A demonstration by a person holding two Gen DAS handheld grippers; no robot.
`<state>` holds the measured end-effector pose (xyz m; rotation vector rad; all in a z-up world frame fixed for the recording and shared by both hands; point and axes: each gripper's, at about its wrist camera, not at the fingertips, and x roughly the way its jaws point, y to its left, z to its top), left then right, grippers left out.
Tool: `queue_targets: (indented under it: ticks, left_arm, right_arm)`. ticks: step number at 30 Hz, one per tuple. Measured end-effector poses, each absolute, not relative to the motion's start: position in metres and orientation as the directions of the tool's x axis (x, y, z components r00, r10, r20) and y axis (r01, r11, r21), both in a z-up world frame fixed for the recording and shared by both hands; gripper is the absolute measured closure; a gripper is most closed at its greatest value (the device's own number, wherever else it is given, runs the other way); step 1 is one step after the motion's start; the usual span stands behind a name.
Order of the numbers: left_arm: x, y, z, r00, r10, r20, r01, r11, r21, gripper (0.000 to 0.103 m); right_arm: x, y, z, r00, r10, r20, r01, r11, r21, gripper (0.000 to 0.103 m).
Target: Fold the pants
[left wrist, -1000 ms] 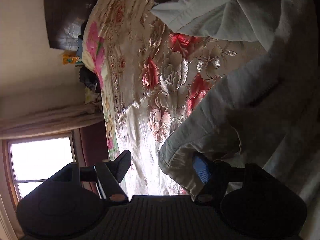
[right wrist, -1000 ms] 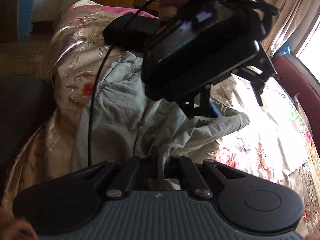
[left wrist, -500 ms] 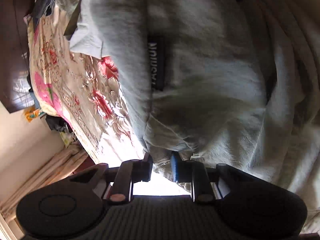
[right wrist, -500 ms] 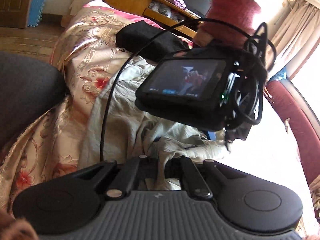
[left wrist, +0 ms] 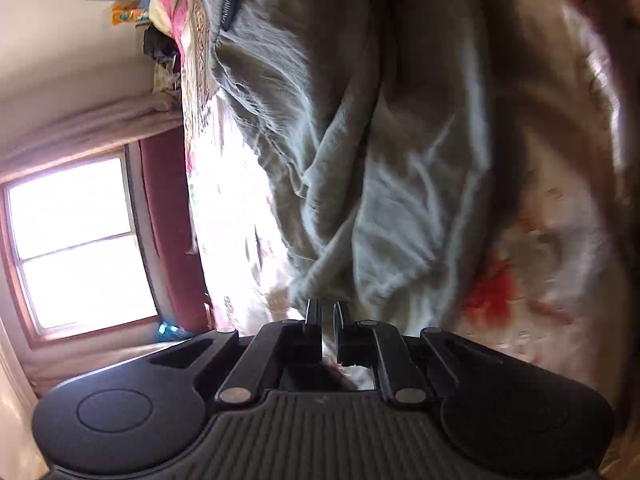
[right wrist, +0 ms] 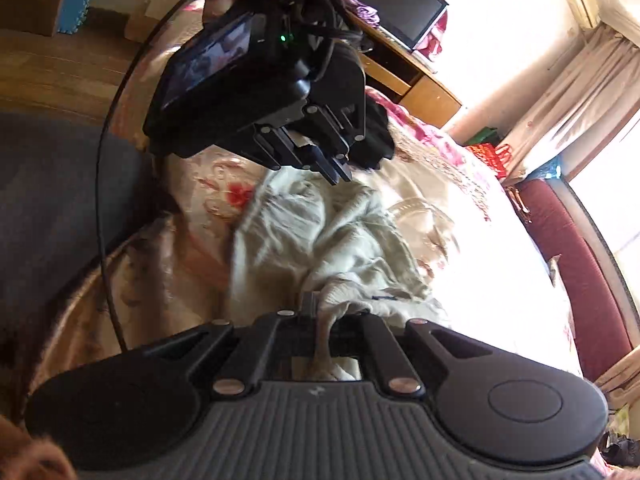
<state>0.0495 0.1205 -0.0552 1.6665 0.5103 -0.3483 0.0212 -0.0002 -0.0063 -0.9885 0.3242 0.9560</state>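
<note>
Left wrist view is now filled almost edge to edge by the pale grey-green pants (left wrist: pixel 384 184), bunched in long twisted folds over the floral bedspread (left wrist: pixel 560 264); a second ago the same view showed much more open bedspread, with the pants only along the right side. The cloth has been gathered and dragged across the bed, so the garment is being pulled into line for a fold, not yet laid flat. The left gripper (left wrist: pixel 327 312) has just been closing: its fingers stood wide apart a second ago and now sit nearly together, with a fold of the pants caught between them. That reads as a fresh grab on an edge of the pants. Which edge it is, the blur does not let me say.

Right wrist view shows the whole layout, which the other view cannot: the pants (right wrist: pixel 320 236) lie crumpled near the middle of the bed, the bedspread (right wrist: pixel 452 216) stretches away toward the window side, and the left gripper (right wrist: pixel 340 176) hangs above the heap, seen from outside with its fingers drawn in at the tip. The right gripper (right wrist: pixel 326 312) is clamped on a rope-like bunch of the pants that runs back between its fingers, as it was a second ago. With both ends pinched, the next call is likely to spread the cloth taut before folding.

Only the left wrist view shows a dark label (left wrist: pixel 228 12) on the pants, near the bed's far edge.
</note>
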Motion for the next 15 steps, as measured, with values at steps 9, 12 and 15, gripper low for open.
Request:
queue_targets:
  ticks: [9, 12, 15]
  left_arm:
    - [0.056, 0.075, -0.037, 0.915, -0.251, -0.316, 0.236, -0.302, 0.924, 0.023]
    - [0.053, 0.067, -0.051, 0.850, -0.352, -0.391, 0.185, -0.496, 0.848, 0.017]
    - [0.053, 0.059, -0.067, 0.781, -0.379, -0.497, 0.126, -0.683, 0.719, 0.017]
  right_arm:
    - [0.002, 0.009, -0.047, 0.573, 0.419, -0.705, -0.790, 0.053, -0.611, 0.095]
    - [-0.004, 0.012, -0.051, 0.572, 0.444, -0.690, -0.779, 0.032, -0.626, 0.095]
    - [-0.005, 0.011, -0.054, 0.570, 0.468, -0.676, -0.778, 0.042, -0.627, 0.095]
